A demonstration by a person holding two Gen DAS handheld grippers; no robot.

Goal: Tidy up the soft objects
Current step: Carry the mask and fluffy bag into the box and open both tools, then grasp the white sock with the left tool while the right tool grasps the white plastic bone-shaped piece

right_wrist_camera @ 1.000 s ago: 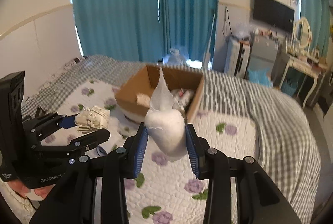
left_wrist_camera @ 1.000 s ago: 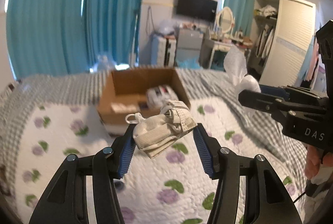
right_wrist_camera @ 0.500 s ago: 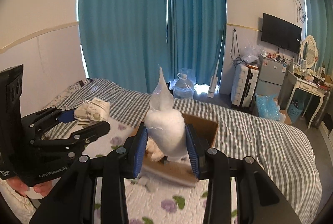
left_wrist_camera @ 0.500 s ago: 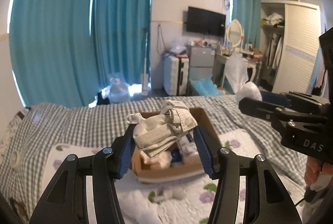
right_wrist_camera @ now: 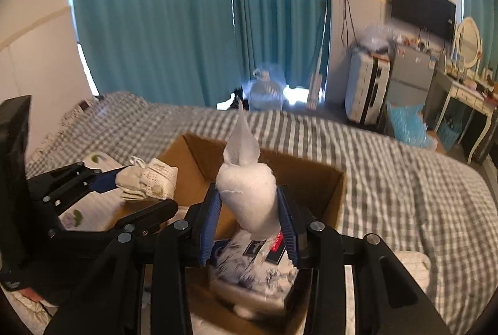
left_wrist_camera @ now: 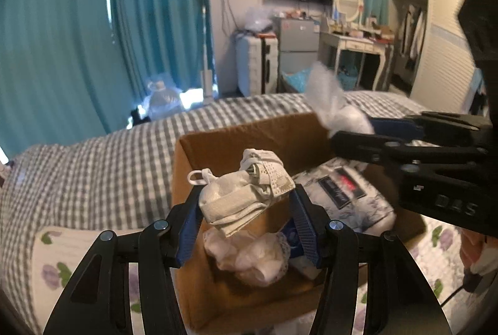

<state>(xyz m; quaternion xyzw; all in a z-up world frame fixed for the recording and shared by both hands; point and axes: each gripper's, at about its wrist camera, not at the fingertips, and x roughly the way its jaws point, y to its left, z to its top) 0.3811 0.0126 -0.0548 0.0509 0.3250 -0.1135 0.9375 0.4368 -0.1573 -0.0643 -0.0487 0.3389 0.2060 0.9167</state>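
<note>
My left gripper [left_wrist_camera: 246,210] is shut on a folded beige cloth bundle [left_wrist_camera: 246,195] and holds it above the open cardboard box [left_wrist_camera: 236,142]; the bundle also shows in the right wrist view [right_wrist_camera: 149,179]. My right gripper [right_wrist_camera: 249,210] is shut on a clear bag of white stuffing [right_wrist_camera: 247,195], over the same box [right_wrist_camera: 330,192]; that bag also shows at the right of the left wrist view [left_wrist_camera: 339,114]. Inside the box lie a patterned packaged item [left_wrist_camera: 345,201] and crumpled white cloths [left_wrist_camera: 255,257].
The box sits on a bed with a grey checked blanket [left_wrist_camera: 102,167] and a floral quilt [left_wrist_camera: 53,266]. Teal curtains [right_wrist_camera: 174,17], a water jug [right_wrist_camera: 267,92], a suitcase [right_wrist_camera: 364,86] and a dressing table [left_wrist_camera: 351,45] stand beyond the bed.
Both grippers, still holding their loads, have come forward and lower, from in front of the box to directly above its opening. The box now looks much nearer.
</note>
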